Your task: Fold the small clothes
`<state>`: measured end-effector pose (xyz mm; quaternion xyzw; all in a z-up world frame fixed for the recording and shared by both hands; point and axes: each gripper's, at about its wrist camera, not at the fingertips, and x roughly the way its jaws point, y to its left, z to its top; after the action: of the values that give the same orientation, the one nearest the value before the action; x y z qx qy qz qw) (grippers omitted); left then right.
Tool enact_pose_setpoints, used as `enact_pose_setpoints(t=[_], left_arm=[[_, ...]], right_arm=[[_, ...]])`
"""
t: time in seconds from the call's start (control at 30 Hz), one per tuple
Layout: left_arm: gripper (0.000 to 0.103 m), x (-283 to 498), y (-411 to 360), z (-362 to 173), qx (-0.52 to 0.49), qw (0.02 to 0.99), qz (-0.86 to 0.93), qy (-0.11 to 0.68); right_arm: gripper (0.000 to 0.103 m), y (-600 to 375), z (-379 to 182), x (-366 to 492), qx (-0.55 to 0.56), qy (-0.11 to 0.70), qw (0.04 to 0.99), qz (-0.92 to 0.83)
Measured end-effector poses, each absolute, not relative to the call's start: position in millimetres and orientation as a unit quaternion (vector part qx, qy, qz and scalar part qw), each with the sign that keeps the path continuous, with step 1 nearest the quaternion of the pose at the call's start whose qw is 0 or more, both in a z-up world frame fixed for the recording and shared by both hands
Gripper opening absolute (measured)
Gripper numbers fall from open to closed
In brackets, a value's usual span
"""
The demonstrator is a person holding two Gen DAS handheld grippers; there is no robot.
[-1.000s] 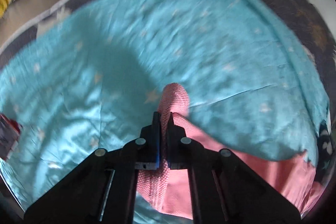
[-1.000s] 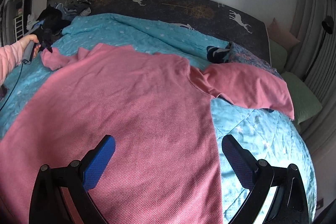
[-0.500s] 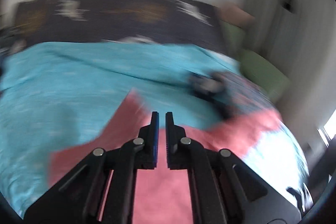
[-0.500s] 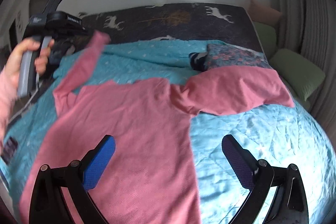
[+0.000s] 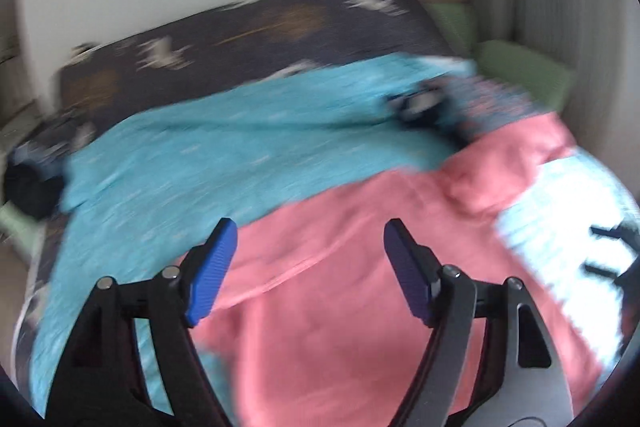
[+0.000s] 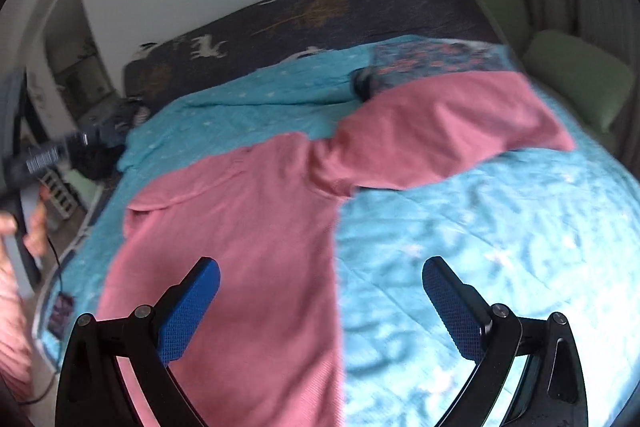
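A pink long-sleeved top (image 6: 256, 227) lies spread on a turquoise quilt (image 6: 480, 235); it also shows, blurred, in the left wrist view (image 5: 360, 291). Its left sleeve lies folded in over the body, its right sleeve (image 6: 452, 131) stretches out to the right. My left gripper (image 5: 310, 267) is open and empty above the folded sleeve. My right gripper (image 6: 320, 303) is open and empty above the top's right edge. The left gripper's body (image 6: 44, 159) shows at the left of the right wrist view.
A dark floral garment (image 6: 432, 61) lies by the right sleeve's end. A dark blanket with deer (image 6: 320, 11) covers the bed's far side. Green cushions (image 6: 576, 83) sit at the right. Dark clothes (image 5: 28, 187) lie at the left edge. The wall is behind.
My left gripper carried the left sleeve up and over onto the top's body, then opened and let it go. My right gripper stayed open and shifted a little to the right.
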<state>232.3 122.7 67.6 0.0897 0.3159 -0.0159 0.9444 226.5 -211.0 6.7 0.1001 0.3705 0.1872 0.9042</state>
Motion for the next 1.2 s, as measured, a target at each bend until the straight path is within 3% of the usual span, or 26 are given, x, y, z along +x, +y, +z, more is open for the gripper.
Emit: enact_pose_setpoints(t=[0.03, 0.2, 0.37, 0.47, 0.53, 0.6, 0.7, 0.73, 0.8, 0.83, 1.2], left_arm=[[0.076, 231.8, 135.5, 54.7, 0.084, 0.941, 0.001, 0.326], [0.076, 224.1, 205.6, -16.1, 0.034, 0.909, 0.084, 0.408], [0.076, 237.9, 232.4, -56.5, -0.034, 0.893, 0.076, 0.442], [0.076, 251.1, 241.7, -71.0, -0.069, 0.888, 0.081, 0.447], [0.076, 256.8, 244.3, -75.5, -0.084, 0.887, 0.078, 0.447], [0.076, 261.9, 247.9, -80.0, -0.098, 0.887, 0.077, 0.445], [0.076, 270.6, 247.6, -81.6, -0.112, 0.886, 0.080, 0.442], [0.076, 273.3, 248.1, -83.2, -0.117, 0.886, 0.083, 0.442], [0.076, 277.3, 249.2, -87.0, -0.128, 0.882, 0.092, 0.443], [0.076, 278.4, 251.3, -88.4, -0.130, 0.881, 0.096, 0.445], [0.076, 283.8, 239.8, -78.6, -0.063, 0.888, 0.143, 0.432]], right_arm=[[0.100, -202.3, 7.6, 243.0, 0.114, 0.381, 0.892, 0.214], [0.060, -142.3, -6.0, 333.7, 0.177, 0.459, 0.824, 0.280], [0.060, -68.2, -41.0, 423.8, 0.181, 0.526, 0.784, 0.274], [0.060, -53.8, -75.2, 462.3, 0.258, 0.563, 0.743, 0.255], [0.063, -48.3, -94.4, 476.5, 0.308, 0.572, 0.714, 0.260], [0.072, -42.5, -99.1, 484.9, 0.324, 0.564, 0.710, 0.271], [0.073, -22.2, -95.1, 496.9, 0.295, 0.559, 0.725, 0.275], [0.069, -15.2, -92.8, 499.3, 0.280, 0.560, 0.732, 0.270], [0.007, -9.6, -83.4, 503.7, 0.246, 0.563, 0.745, 0.258], [0.003, -7.2, -79.3, 503.0, 0.240, 0.564, 0.750, 0.248], [0.004, -114.1, 49.8, 444.1, 0.251, 0.400, 0.831, 0.294]])
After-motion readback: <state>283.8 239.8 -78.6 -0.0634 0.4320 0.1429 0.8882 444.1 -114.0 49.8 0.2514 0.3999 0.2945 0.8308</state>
